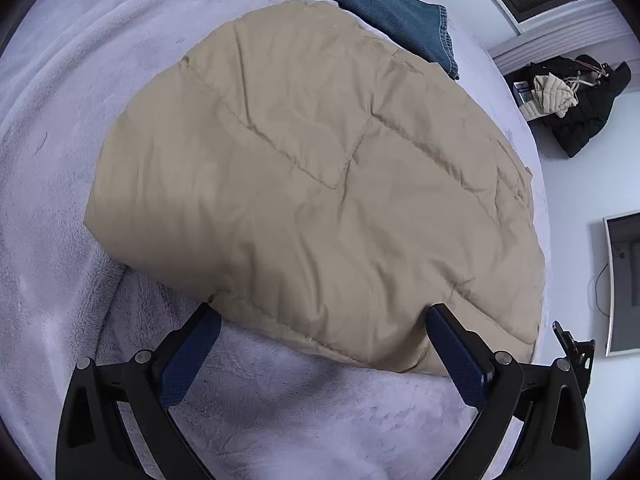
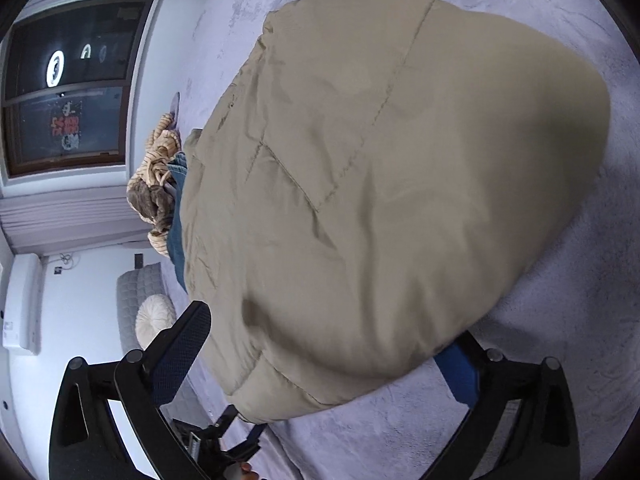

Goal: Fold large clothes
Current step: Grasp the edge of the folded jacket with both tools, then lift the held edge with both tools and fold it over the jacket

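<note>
Left claw [image 1: 324, 322] spread wide, fingertips touching tan jacket [image 1: 320, 184] edge; right claw [image 2: 332, 332] wide, straddling jacket.

beige quilted jacket [image 1: 320, 184] | folded, puffy, creased | lies flat on lavender bed | jeans at 12 o'clock

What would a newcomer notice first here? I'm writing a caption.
A big tan puffy jacket fills the middle, lying on a pale fleece blanket. Both grippers, left and right, stand open at its near edge. Blue jeans lie beyond it.
</note>
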The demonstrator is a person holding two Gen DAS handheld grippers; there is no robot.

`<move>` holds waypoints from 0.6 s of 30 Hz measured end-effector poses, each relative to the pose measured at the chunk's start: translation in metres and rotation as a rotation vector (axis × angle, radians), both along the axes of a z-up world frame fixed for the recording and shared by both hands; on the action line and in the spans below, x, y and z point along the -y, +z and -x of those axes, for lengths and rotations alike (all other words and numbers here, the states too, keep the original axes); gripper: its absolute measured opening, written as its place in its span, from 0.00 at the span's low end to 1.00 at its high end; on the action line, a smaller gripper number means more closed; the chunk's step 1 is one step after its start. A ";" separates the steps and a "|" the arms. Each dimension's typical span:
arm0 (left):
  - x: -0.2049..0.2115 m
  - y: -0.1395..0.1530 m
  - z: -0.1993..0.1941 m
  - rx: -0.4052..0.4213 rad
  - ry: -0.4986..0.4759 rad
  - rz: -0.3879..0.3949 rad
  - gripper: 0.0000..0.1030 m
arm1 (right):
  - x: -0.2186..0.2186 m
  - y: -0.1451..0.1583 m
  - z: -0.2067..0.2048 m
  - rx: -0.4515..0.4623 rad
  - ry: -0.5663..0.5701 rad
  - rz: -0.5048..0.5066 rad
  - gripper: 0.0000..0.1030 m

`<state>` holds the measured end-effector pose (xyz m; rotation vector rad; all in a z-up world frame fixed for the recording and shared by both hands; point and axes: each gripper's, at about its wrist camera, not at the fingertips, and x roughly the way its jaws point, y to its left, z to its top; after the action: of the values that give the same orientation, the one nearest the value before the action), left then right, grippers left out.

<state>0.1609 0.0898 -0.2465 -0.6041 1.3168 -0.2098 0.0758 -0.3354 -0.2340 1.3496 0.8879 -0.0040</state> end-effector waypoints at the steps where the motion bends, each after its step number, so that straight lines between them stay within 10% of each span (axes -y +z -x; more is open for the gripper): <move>1: -0.003 -0.005 0.000 -0.016 0.013 0.028 1.00 | 0.001 0.000 -0.002 0.003 0.000 -0.008 1.00; 18: -0.005 -0.035 -0.063 0.055 0.196 0.083 0.98 | -0.004 -0.027 -0.038 -0.024 0.108 -0.039 1.00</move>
<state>0.2240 0.0946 -0.2818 -0.7879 1.1921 -0.1197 0.1136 -0.3312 -0.2613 1.3383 0.9841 0.0810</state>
